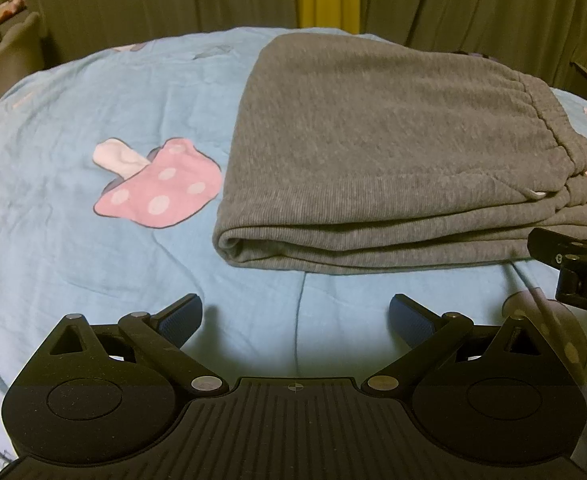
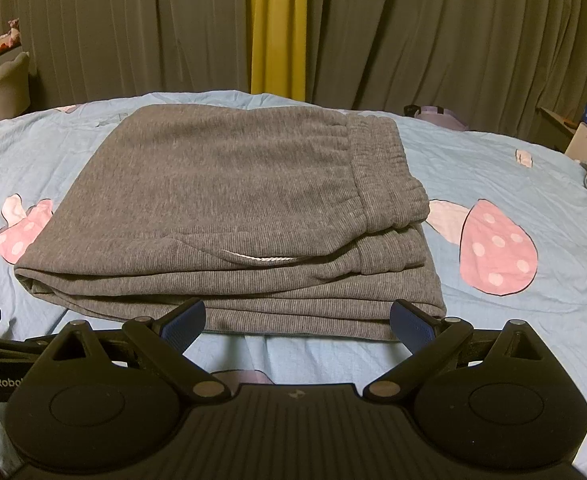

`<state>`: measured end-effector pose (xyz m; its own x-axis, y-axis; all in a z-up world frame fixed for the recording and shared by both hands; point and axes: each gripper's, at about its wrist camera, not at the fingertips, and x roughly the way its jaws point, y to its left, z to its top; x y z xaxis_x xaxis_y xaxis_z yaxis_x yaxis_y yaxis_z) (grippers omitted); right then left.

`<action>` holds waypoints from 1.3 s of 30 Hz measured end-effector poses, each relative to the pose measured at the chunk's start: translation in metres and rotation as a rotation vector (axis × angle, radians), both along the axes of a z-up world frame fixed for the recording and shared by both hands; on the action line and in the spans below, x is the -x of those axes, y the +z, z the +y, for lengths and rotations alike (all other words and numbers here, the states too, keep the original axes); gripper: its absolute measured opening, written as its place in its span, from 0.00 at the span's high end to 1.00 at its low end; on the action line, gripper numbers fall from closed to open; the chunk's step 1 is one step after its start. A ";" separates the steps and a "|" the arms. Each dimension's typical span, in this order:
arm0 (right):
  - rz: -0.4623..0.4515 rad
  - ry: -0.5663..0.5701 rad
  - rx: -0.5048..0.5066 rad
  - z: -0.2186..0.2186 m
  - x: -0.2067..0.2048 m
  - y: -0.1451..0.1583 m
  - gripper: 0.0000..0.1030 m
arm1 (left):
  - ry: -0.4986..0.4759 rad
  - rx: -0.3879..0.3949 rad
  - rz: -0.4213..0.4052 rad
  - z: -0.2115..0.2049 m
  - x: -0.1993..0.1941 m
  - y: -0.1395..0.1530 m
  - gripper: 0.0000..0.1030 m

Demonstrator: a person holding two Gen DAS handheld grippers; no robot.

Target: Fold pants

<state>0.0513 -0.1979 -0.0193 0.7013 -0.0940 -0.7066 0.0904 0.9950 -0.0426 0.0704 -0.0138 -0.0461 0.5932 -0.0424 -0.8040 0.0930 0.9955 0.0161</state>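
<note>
Both grippers, left gripper (image 1: 296, 316) and right gripper (image 2: 297, 320), wide, empty; folded pants (image 2: 229, 216) on blue mushroom-print bedspread (image 1: 73, 160); grey curtains (image 2: 453, 32) behind.

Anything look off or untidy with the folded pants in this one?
Mostly tidy. The grey pants lie folded in a flat stack on the blue bedspread. One small oddity: a bit of white drawstring pokes out near the waistband. Both claws, left and right, are open and clear of the fabric.

Dim room: grey curtains (image 2: 413, 32) with a yellow strip (image 2: 278, 28) behind the blue mushroom-print bedspread (image 1: 73, 128).
</note>
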 end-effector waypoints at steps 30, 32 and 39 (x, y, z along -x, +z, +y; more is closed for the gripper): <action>0.001 -0.003 0.000 -0.001 0.001 0.000 0.04 | 0.009 0.013 0.002 0.001 -0.001 0.000 0.01; 0.000 -0.004 0.000 -0.001 0.001 0.000 0.04 | 0.009 0.013 0.002 0.001 -0.001 0.000 0.01; 0.000 -0.003 0.002 0.000 0.001 0.000 0.04 | 0.008 0.016 0.001 0.001 -0.001 0.000 0.01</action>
<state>0.0503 -0.1984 -0.0190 0.7011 -0.0979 -0.7063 0.0936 0.9946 -0.0449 0.0713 -0.0124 -0.0463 0.5930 -0.0504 -0.8036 0.0851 0.9964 0.0004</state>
